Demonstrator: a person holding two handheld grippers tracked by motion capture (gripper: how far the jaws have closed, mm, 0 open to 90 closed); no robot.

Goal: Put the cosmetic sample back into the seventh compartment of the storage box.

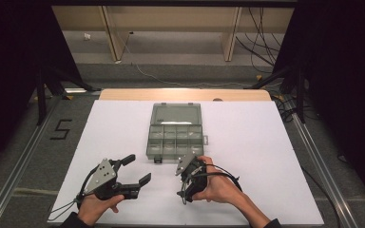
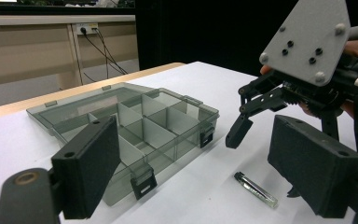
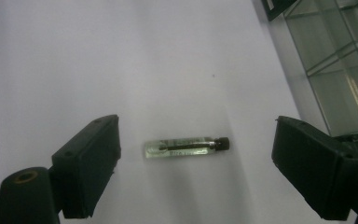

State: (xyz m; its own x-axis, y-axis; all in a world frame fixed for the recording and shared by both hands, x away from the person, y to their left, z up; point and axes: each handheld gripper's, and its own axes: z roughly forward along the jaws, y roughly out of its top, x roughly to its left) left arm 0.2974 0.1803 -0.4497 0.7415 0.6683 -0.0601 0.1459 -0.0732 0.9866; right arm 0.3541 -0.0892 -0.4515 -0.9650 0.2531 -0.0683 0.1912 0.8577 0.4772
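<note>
A small clear glass vial (image 3: pixel 186 147) with a black cap lies flat on the white table cover, just in front of an open grey see-through compartment box (image 1: pixel 176 137). My right gripper (image 3: pixel 196 140) points down over the vial, open, with one jaw on each side and neither touching it. The left gripper view shows the vial (image 2: pixel 256 190) lying under the right gripper (image 2: pixel 265 161). My left gripper (image 1: pixel 139 169) is held open to the left of it, empty, facing the box (image 2: pixel 135 126). In the high view the right gripper (image 1: pixel 188 175) sits at the box's front right corner.
The box lid (image 1: pixel 176 114) lies back flat toward the far edge, and its compartments look empty. The white cover (image 1: pixel 266 156) spans the table, with a wooden strip (image 1: pixel 185 94) at the far side. Tripod legs and cables stand on the floor beyond.
</note>
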